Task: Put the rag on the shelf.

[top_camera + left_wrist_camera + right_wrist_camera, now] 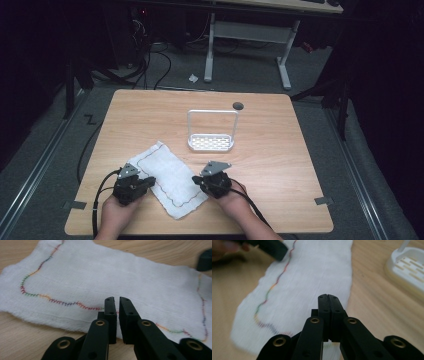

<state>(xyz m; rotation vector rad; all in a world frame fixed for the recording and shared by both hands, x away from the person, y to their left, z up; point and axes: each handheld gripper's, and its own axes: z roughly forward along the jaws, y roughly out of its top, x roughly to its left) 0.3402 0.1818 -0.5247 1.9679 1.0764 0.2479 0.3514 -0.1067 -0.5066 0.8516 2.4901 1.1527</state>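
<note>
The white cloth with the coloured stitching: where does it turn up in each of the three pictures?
High view: the white cloth lies slantwise at the table's near edge, between the two grippers.
Left gripper view: it spreads across the whole middle of the picture.
Right gripper view: it runs up the centre-left as a long strip.
Shared landmark: the wavy coloured stitching near the cloth's edge.

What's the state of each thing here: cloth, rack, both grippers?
white cloth: flat on the table, spread out, not gripped.
white rack: upright, empty, apart from the cloth.
left gripper: jaws a narrow slit apart, nothing between them, over the cloth's edge.
right gripper: jaws shut, empty, over the cloth.
</note>
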